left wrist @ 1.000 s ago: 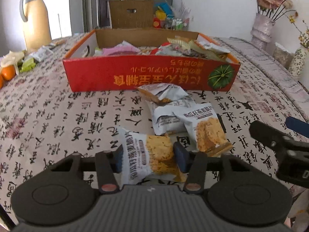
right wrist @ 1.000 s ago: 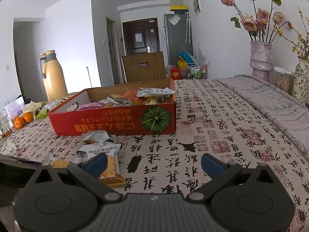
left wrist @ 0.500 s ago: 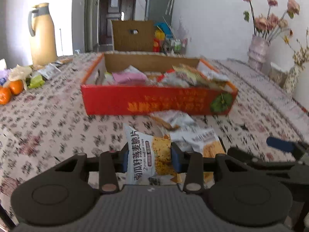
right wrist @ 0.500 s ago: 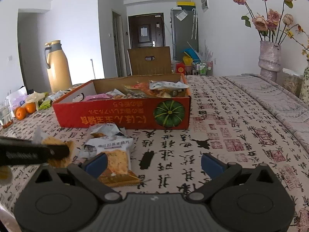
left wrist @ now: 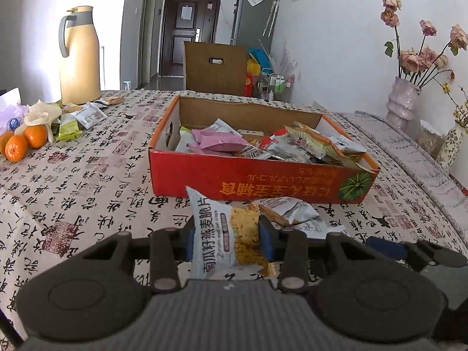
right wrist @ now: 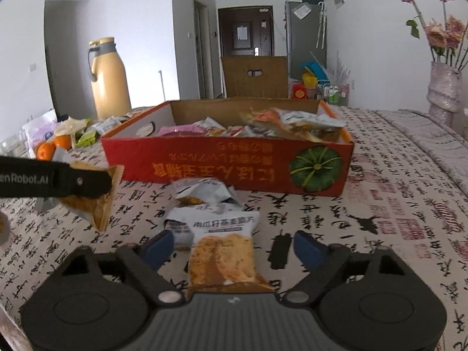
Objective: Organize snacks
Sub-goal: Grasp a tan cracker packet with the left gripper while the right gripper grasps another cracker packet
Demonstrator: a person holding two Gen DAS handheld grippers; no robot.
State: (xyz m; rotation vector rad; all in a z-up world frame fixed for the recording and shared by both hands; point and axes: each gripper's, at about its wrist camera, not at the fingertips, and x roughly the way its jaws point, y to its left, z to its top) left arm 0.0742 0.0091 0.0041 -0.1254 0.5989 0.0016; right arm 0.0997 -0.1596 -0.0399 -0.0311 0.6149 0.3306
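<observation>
My left gripper [left wrist: 226, 237] is shut on an oat-crisp snack packet [left wrist: 222, 234] and holds it above the table, short of the red cardboard box [left wrist: 263, 178] full of snacks. In the right wrist view that packet [right wrist: 93, 204] hangs from the left gripper's finger at the left. My right gripper [right wrist: 231, 247] is open, its fingers on either side of another oat-crisp packet [right wrist: 222, 251] lying on the table. Two more packets [right wrist: 204, 193] lie between it and the box [right wrist: 228, 165].
A yellow thermos jug [left wrist: 77, 55] stands at the back left, with oranges [left wrist: 23, 142] and loose wrappers beside it. Vases with dried roses [left wrist: 405, 102] stand on the right. A brown chair back [left wrist: 215, 68] is behind the box.
My left gripper closed on the packet and lifted it off the table. My right gripper moved left and forward until its open fingers flank another packet.
</observation>
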